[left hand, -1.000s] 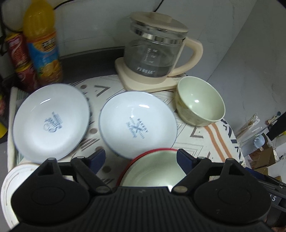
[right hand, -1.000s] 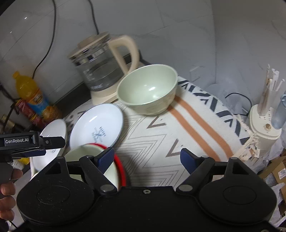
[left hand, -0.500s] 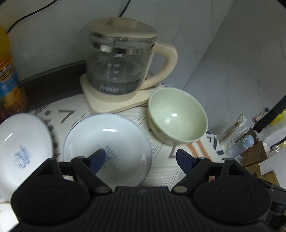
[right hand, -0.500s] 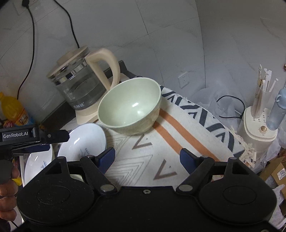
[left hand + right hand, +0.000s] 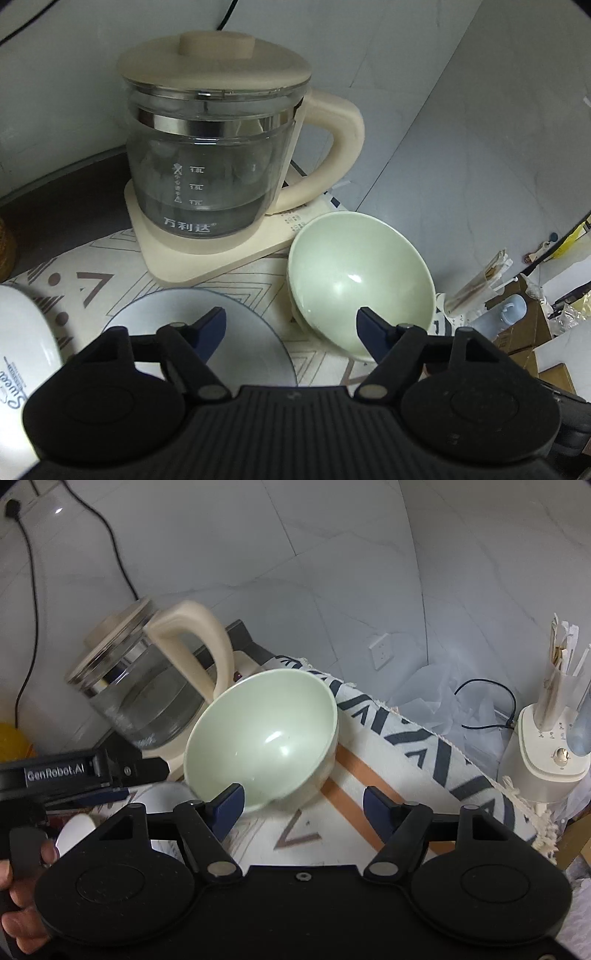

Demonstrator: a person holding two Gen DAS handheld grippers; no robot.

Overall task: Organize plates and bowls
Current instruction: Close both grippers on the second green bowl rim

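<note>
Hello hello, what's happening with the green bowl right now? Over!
Both tools open, holding nothing: left tool, right tool. Green bowl on the patterned cloth, not gripped. Glass kettle close behind it.

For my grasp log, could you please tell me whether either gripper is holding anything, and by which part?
Nothing is held: the left gripper and right gripper are both open near the green bowl.

My left tool [image 5: 290,326] is matte black with a ribbed top, blue pads [image 5: 212,325] and silver pivot screws. My right tool [image 5: 301,799] matches; white "GenRobot.AI" lettering marks the left tool's side, bare fingers [image 5: 22,928] at lower left.
</note>
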